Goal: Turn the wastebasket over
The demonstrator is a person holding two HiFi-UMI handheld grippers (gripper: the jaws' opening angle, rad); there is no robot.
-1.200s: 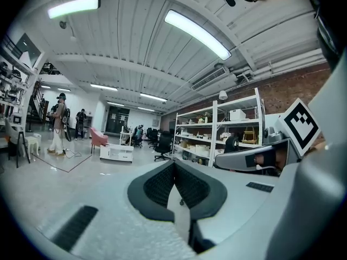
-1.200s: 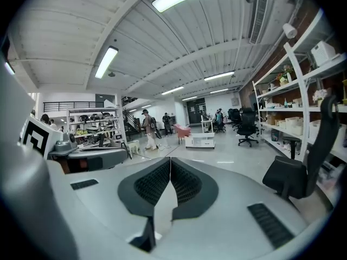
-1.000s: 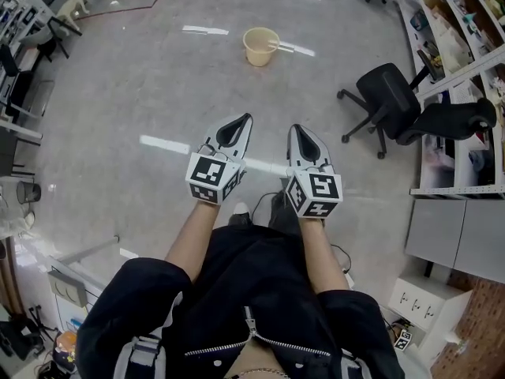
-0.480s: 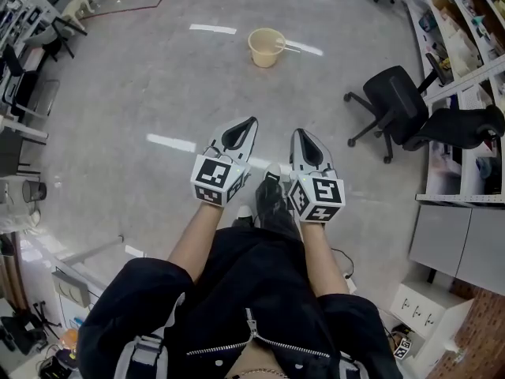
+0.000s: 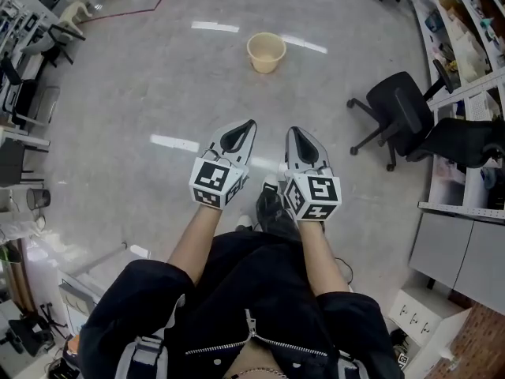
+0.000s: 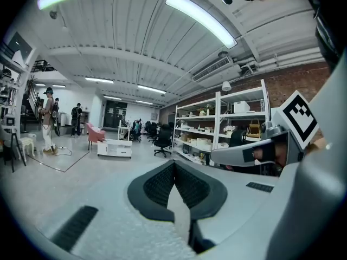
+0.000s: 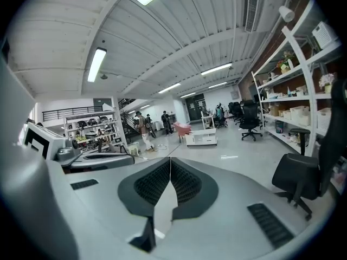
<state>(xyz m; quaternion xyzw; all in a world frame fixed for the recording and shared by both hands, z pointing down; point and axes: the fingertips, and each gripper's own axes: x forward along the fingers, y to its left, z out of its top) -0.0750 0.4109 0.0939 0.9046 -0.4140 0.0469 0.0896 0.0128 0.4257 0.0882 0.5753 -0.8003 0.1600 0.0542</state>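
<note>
The polished grey concrete floor (image 5: 118, 93) fills most of the head view and shows bright strips of reflected ceiling light. That gloss is where I judge the main risk lies: a light container pushed at its rim on so slick a surface may skate away rather than tip. It could also roll off in an arc once it lies on its side. The black swivel office chair (image 5: 398, 105) stands well off to the right of the path ahead, so it is unlikely to obstruct, though a rolling basket might end up against its base. The pale cream plastic wastebasket (image 5: 266, 51) sits alone on the floor, well ahead of both tools and touching nothing. It stands upright, its long axis vertical, the open round mouth facing the ceiling and the narrower base on the floor, so it has yet to be turned over. It does not appear in either gripper view, which look out level across the room. The left gripper (image 5: 248, 124) and the right gripper (image 5: 294, 130) are held side by side in front of the person, pointing toward the basket. Each has its ribbed dark pads (image 6: 162, 183) pressed together with nothing between them (image 7: 171, 162). They would need to spread before they could take the rim.
</note>
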